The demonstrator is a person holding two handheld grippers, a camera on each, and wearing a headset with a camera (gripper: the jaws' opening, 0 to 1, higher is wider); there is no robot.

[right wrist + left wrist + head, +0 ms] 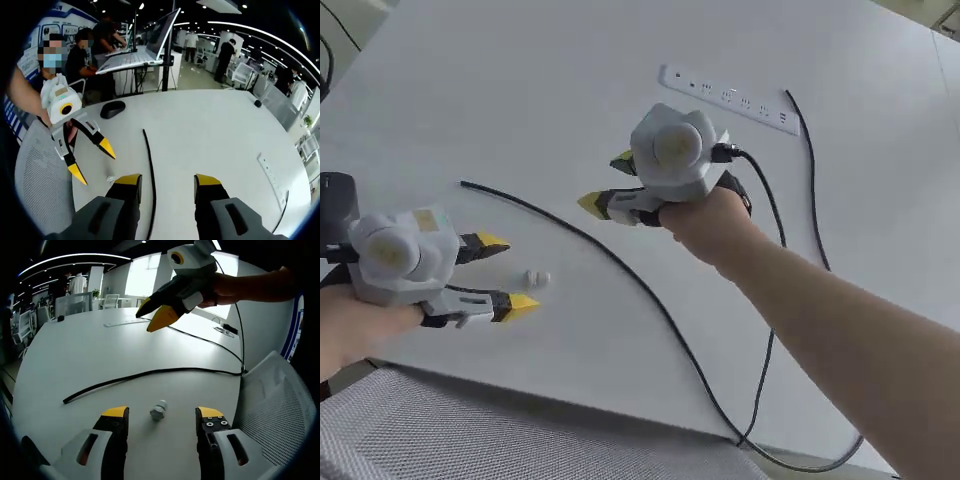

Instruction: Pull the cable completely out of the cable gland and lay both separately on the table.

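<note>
Apparently finished: the thin black cable (590, 240) lies stretched across the white bench (520, 80), with the small pale cable gland (536, 279) near it but apart. The left claw (515, 272) hovers released and empty before the gland, the right claw (604, 180) released and empty above the cable. The next move likely calls only for withdrawal.

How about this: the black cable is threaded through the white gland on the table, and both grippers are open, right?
No. The cable is out of the gland; the left gripper view shows them lying apart on the table. The left gripper and right gripper are open.
</note>
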